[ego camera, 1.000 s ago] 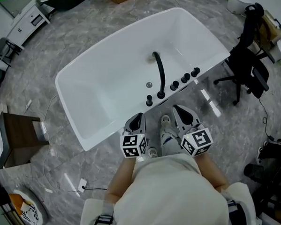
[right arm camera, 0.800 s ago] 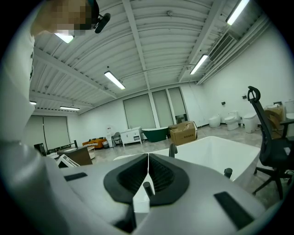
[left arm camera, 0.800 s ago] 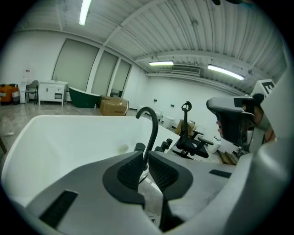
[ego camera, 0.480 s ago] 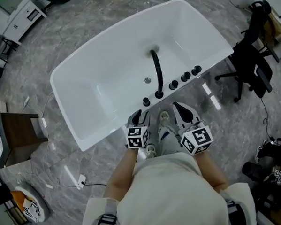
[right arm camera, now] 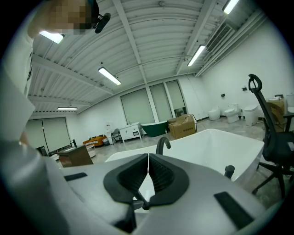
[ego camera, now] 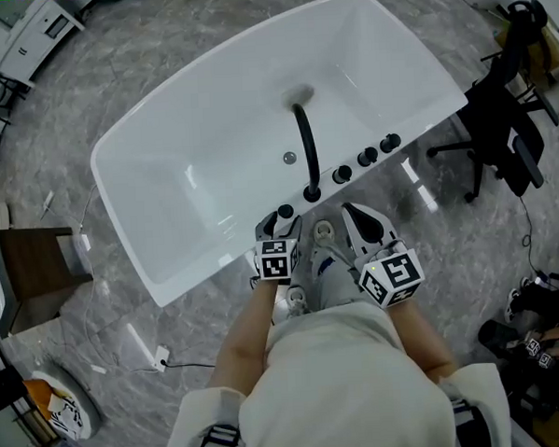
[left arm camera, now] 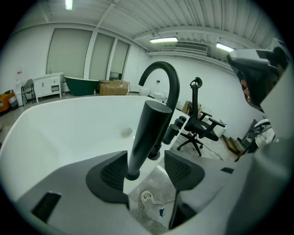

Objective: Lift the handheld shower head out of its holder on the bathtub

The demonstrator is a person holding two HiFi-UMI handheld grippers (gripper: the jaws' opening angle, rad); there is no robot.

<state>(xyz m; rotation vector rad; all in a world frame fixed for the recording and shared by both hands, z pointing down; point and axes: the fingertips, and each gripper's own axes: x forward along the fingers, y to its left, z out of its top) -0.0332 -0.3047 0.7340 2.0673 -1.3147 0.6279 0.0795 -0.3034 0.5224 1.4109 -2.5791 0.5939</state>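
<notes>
Underfoot: grey marbled floor [ego camera: 96, 106], glossy; white bathtub [ego camera: 210, 147] set straight on it, slantwise across the head view.

Left hand-held gripper [ego camera: 278, 225] found at the tub's near rim; jaws apart, just been opening, straddling the handheld shower head [ego camera: 284, 211]. Checked in the left gripper view: same hand-held gripper [left arm camera: 147, 167] with the black shower head [left arm camera: 147, 133] close against one ribbed pad, clear gap to the other; not clamped.

Right hand-held gripper [ego camera: 359, 218] just beside the left one, over the floor short of the rim; jaws [right arm camera: 148, 170] pressed together on nothing.

Shower head seated in its holder on the near rim, at the left end of the row of black fittings; long axis near upright, flat top end up and leaning a little toward the spout, foot in a small black collar.

Next along the rim: arched black spout [ego camera: 306, 151] reaching over the basin; then three black knobs [ego camera: 365, 157].

Farther out: black office chair [ego camera: 499, 132] at the tub's right end; dark wooden side table [ego camera: 35, 277] at the left. Far end of the room, from the right gripper view: cardboard box [right arm camera: 182, 125], green tub [right arm camera: 154, 128], ribbed ceiling with strip lights [right arm camera: 109, 75].
</notes>
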